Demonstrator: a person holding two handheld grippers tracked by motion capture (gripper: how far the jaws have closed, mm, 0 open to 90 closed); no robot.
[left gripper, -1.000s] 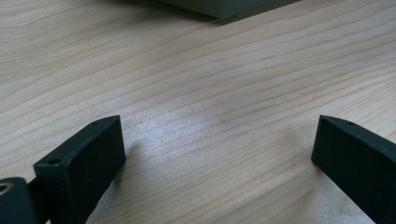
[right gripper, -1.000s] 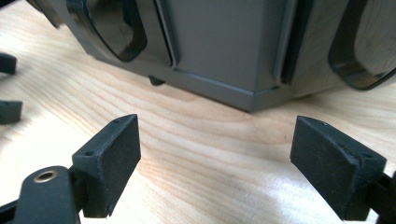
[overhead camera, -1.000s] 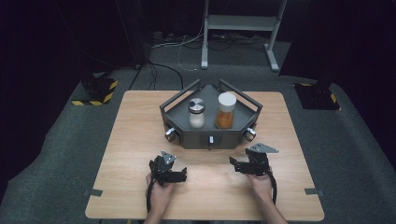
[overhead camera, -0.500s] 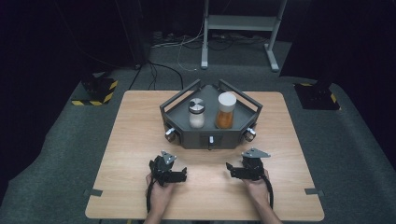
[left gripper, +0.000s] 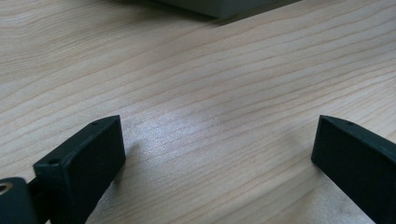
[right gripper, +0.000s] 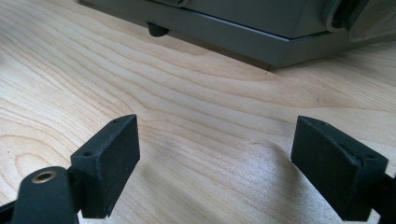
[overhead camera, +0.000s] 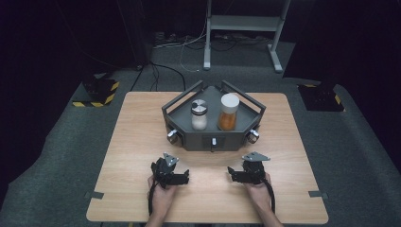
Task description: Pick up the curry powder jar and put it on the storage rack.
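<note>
left gripper: jaws spread wide, nothing in them, sitting low on the wooden table | right gripper: same deal, wide apart and empty | grey tray: mid-table, just beyond both grippers | inside it: silver-capped jar on the left, orange jar right beside it, both upright

Both forearms run off the high view's six o'clock edge; the grey tray is cropped at twelve o'clock in the right tool view, its jars' contents too small to identify.
</note>
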